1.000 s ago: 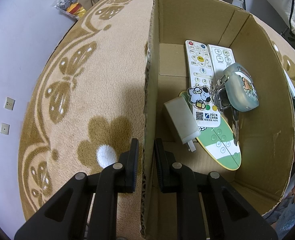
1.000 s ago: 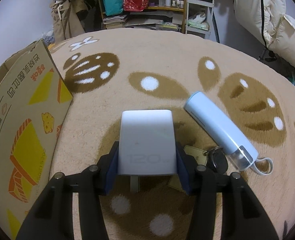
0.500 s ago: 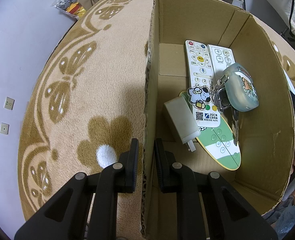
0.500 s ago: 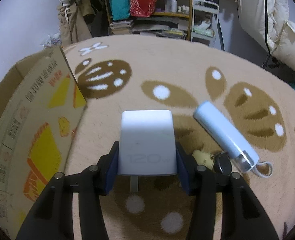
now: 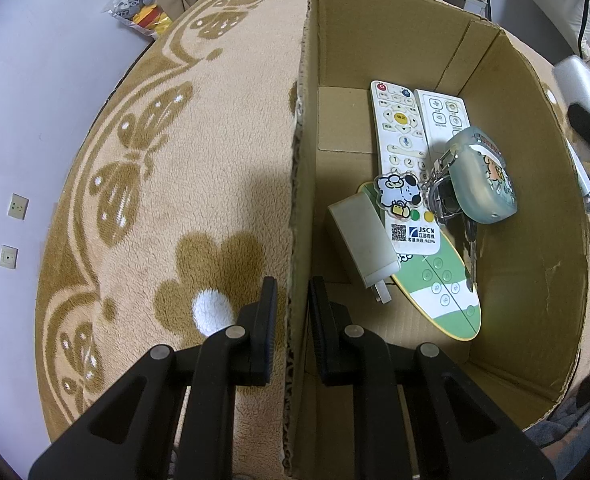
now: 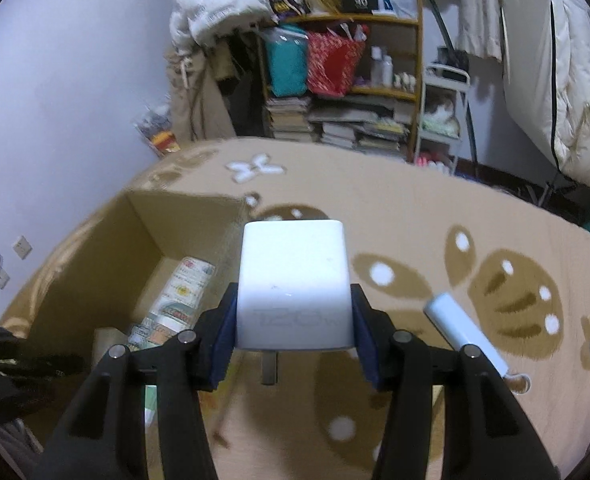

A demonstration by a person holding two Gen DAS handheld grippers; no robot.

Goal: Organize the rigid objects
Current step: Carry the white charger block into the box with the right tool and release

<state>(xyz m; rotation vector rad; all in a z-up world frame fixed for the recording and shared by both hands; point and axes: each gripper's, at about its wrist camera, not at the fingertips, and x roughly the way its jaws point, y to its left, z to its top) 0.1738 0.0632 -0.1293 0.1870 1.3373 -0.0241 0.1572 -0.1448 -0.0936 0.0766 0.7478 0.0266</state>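
My left gripper is shut on the left wall of the cardboard box, one finger inside and one outside. Inside the box lie two white remotes, a green oval remote, a whitish charger, and keys with a grey-green case. My right gripper is shut on a white charger block, held in the air above the box's right rim. That charger also shows at the right edge of the left wrist view. A pale blue tube lies on the rug.
A beige rug with brown flower patterns covers the surface around the box. The box interior opens below and left of the held charger. Shelves with books and bags stand far behind. A purple wall is at left.
My right gripper has lifted the white charger block off the rug and carried it left, up over the box's rim. The left gripper and box have not moved.
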